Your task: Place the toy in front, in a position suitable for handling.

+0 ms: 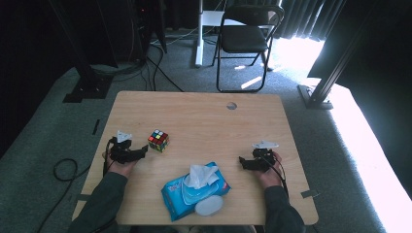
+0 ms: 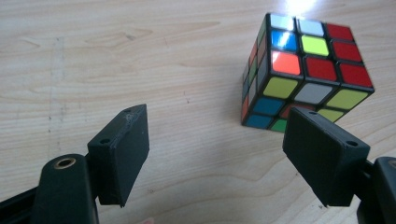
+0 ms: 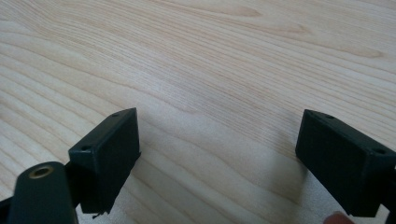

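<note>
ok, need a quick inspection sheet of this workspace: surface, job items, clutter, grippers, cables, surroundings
Surface: wooden table, round hole near the far edge.
Job's things: puzzle cube, scrambled, on the table just ahead of the left gripper, not between its jaws.
Clutter: blue wipes pack, lid open, a tissue sticking out.
Grippers: left gripper open; right gripper open over bare wood.
Cables: black cables on the floor.
Surroundings: folding chair, dark curtains, grey carpet.
</note>
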A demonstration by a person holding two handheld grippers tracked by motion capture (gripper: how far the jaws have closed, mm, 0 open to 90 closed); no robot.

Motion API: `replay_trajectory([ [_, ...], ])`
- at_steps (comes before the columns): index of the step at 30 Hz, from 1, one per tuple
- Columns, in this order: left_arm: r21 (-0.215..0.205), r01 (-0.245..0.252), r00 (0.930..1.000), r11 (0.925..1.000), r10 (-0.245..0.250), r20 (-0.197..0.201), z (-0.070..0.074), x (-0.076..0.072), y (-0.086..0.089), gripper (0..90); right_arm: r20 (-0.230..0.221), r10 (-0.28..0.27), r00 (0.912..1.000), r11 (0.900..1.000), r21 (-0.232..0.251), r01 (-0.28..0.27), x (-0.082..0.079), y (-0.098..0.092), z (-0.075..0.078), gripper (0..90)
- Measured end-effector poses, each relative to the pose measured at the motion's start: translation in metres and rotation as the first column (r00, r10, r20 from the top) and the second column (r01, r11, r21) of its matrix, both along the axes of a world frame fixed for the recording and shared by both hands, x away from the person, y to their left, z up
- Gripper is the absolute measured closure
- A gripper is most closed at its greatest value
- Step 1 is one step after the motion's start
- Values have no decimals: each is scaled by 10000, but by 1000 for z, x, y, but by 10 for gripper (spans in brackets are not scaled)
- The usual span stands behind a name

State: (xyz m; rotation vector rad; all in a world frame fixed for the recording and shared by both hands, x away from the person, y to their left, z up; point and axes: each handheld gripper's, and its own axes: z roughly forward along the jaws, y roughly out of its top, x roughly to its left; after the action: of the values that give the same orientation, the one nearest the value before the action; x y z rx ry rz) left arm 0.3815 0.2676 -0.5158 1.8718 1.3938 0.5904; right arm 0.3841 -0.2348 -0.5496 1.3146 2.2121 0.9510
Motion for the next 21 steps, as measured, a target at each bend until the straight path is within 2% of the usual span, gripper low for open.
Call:
replay_trajectory([
  [14,-79,440,9982,9990,-436,410,21,0,-5,230,8,-39,10000,10000,7,39,0,0,0,133],
  [21,-91,726,9962,9973,-720,488,30,3,-12,230,19,-101,9999,9999,12,101,-1,1,0,133],
])
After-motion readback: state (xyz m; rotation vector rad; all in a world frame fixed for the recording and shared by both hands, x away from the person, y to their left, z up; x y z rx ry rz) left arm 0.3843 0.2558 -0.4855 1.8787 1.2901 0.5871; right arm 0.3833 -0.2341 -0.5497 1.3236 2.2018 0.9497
